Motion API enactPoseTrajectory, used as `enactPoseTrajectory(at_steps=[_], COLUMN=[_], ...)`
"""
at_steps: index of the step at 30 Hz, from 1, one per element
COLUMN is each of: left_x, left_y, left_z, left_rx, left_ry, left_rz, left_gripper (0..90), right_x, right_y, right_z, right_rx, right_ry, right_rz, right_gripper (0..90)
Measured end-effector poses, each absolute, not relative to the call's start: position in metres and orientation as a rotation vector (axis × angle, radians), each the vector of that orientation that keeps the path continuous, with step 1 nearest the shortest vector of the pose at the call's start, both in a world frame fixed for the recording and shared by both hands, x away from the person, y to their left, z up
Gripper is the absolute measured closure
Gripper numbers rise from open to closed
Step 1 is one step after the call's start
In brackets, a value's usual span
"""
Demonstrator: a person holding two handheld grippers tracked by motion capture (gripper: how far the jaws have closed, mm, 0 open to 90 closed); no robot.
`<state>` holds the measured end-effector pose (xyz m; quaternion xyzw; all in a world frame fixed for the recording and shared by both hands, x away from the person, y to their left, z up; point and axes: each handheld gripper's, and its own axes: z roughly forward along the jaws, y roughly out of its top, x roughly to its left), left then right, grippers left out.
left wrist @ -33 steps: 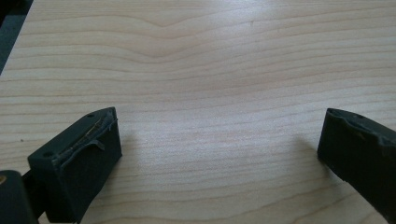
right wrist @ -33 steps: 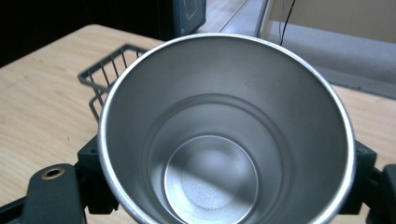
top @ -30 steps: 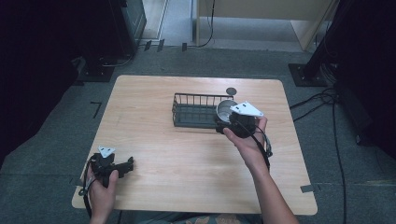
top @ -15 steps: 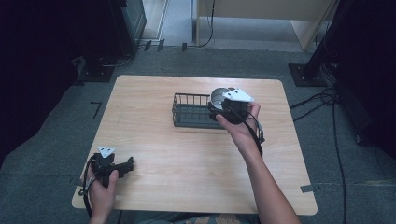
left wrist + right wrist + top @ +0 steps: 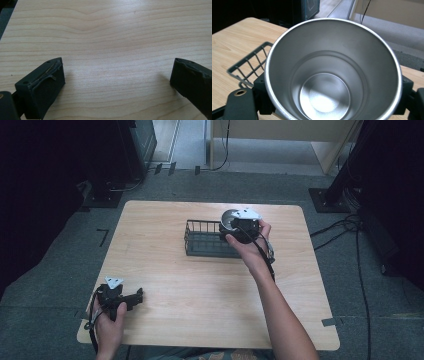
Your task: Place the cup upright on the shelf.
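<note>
One steel cup [image 5: 332,72], clamped in the right gripper [image 5: 239,226], hangs above the wire basket [image 5: 200,240], unplaced; far off, left gripper [image 5: 131,299] gapes empty.

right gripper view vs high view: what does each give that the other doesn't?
Right gripper view alone: the inside of the steel cup, bare down to its shiny bottom, and the right gripper with a jaw on either side of the cup's wall.

High view alone: the left gripper resting near the table's front left corner, the person's forearms, and the floor around the table.

Both: the cup held at the right end of the wire basket, over the wooden tabletop.
</note>
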<state>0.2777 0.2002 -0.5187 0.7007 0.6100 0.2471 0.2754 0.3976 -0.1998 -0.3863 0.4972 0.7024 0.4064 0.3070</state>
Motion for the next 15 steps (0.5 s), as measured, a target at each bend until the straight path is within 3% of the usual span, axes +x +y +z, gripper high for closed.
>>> enactPoseTrajectory(at_steps=[15], left_x=[0.278], left_y=[0.2], left_z=[-0.519], left_rx=[1.883], left_ry=[1.639], left_rz=[0.664], left_gripper=[0.0], right_x=[0.422], right_y=[-0.2], right_z=[-0.416], right_rx=[1.419], right_ry=[1.874], right_rz=[1.024], right_gripper=[18.2])
